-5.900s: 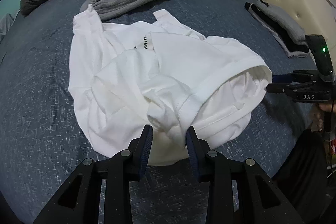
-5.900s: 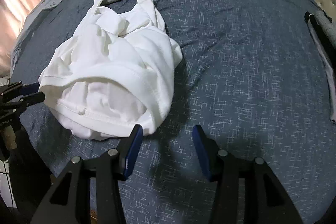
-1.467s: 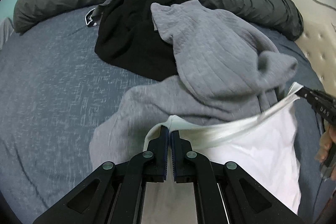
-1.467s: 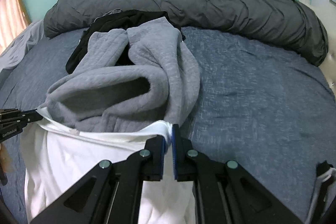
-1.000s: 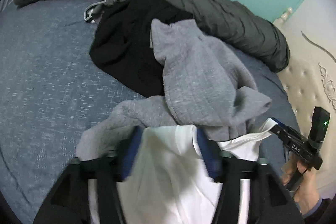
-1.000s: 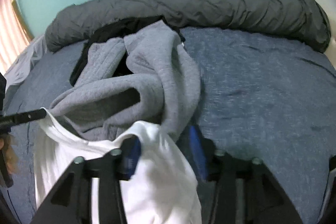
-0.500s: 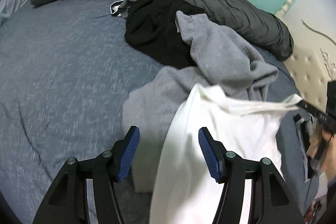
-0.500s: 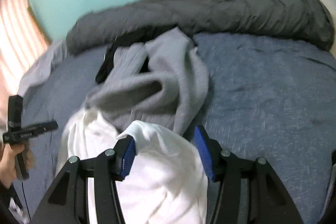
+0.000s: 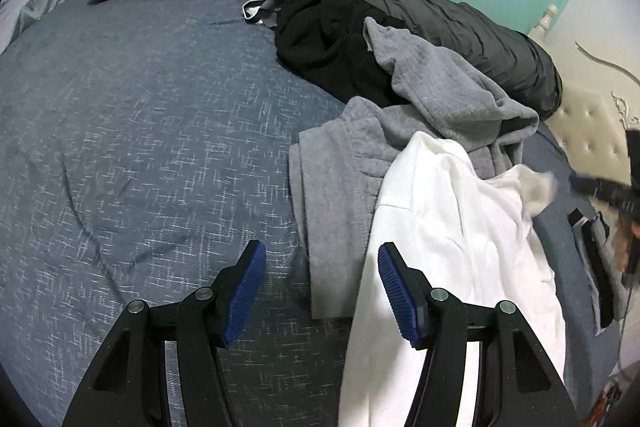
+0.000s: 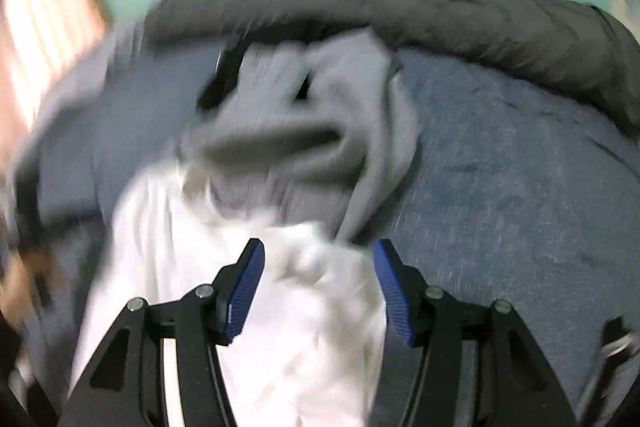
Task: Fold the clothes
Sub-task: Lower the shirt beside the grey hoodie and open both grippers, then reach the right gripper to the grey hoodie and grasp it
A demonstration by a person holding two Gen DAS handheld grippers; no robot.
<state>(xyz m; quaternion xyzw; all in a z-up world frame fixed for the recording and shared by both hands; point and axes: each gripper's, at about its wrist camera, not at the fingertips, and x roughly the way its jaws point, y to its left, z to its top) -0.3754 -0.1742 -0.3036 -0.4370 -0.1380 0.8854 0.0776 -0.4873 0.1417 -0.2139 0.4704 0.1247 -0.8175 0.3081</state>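
The white T-shirt [image 9: 460,251] lies stretched near-to-far on the blue bed [image 9: 140,147], its far end overlapping the grey sweater [image 9: 432,99]. It sits right of the left gripper [image 9: 322,293], which gapes empty. The right gripper [image 10: 318,287] pitches down over its far right corner; its jaws, just opening, straddle cloth without pinching.

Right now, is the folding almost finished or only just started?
Just started. Done: the white shirt is stretched out lengthwise, its top on the grey sweater. In hand: nothing; left gripper and right gripper are open. Left: fold the shirt, sweater and black garment.
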